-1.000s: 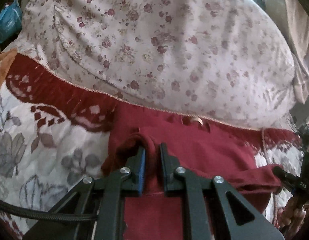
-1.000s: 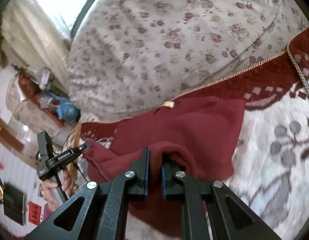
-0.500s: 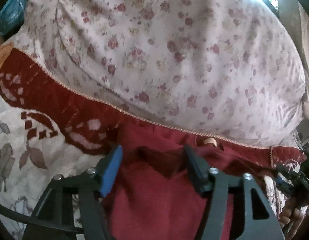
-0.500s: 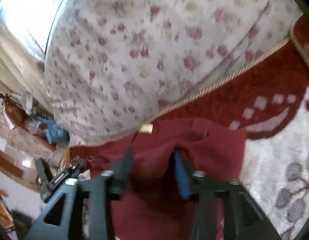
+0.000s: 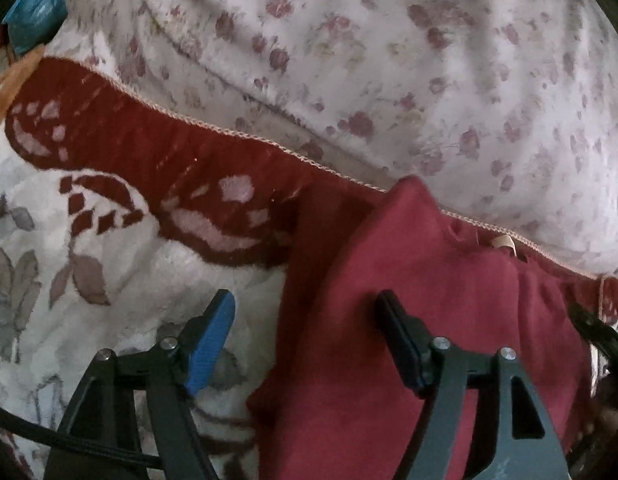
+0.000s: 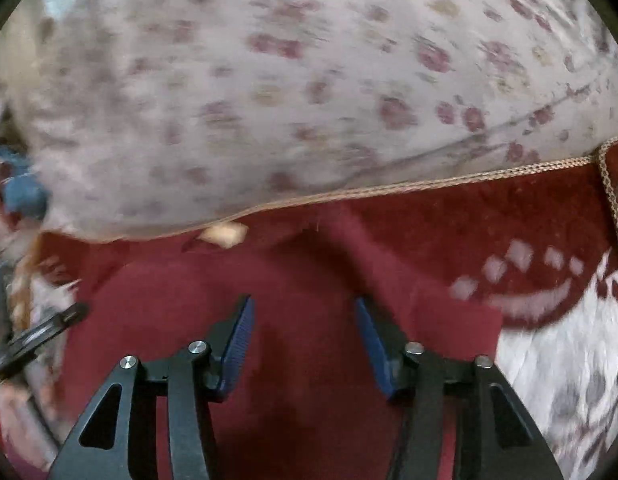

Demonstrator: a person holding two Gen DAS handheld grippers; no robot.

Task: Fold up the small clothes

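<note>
A dark red garment (image 5: 449, 320) lies flat on the blanket, its beige neck tag (image 6: 223, 235) at the far edge. My left gripper (image 5: 305, 300) hovers over the garment's left edge with its jaws opening. One blue pad (image 5: 213, 340) is over the blanket and the other finger (image 5: 397, 328) is over the red cloth. Neither presses on anything. My right gripper (image 6: 303, 302) stands over the garment (image 6: 301, 360) with its jaws closing. Cloth lies under the gap, but the pads do not pinch it. Each gripper shows at the edge of the other's view.
A big floral-print quilt (image 5: 389, 60) bulges just behind the garment. The blanket (image 5: 109, 248) beneath has a red border, a braided hem and grey leaves on white. A blue bag (image 5: 37, 12) sits far left. A hand (image 6: 13, 404) holds the left gripper.
Both grippers were shut on folds of the red garment a second ago. Both have let go and opened, and the cloth now lies flat. Both have moved lower and nearer the cloth.
</note>
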